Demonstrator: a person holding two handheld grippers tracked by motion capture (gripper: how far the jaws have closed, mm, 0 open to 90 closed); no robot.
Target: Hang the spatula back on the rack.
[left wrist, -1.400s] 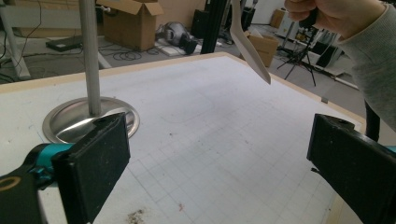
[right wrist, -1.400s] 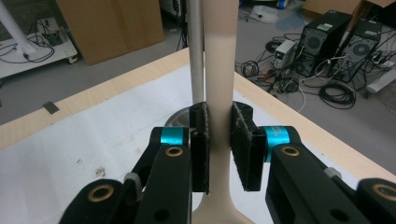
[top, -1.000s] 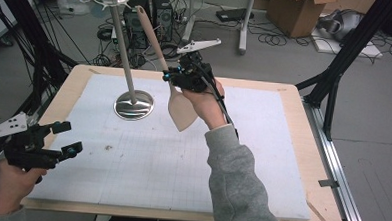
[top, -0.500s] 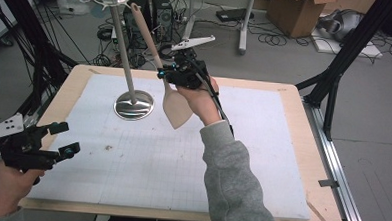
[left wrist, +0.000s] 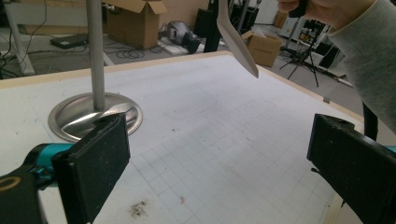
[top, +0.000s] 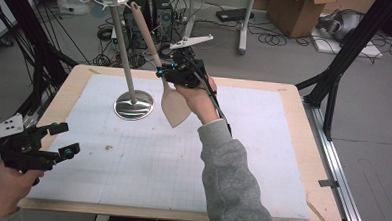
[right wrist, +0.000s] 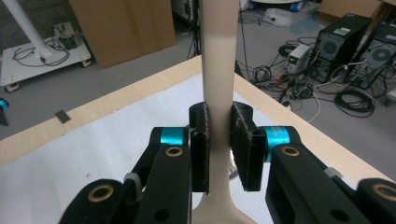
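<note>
Right claw (top: pixel 166 73) clamped on spatula (top: pixel 174 105) handle, held aloft beside the stand (top: pixel 132 103) — hanging step underway, next lift the handle tip to the top hooks; left claw (top: pixel 62 139) gapes idle over the counter (top: pixel 292 159).

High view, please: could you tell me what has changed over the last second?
The right gripper, shut on the spatula, has carried it slightly left and back, closer to the metal stand; the handle top now reaches near the stand's head. Nothing was taken or let go. The left gripper stayed open at the table's near left corner, and the stand kept its place.
</note>
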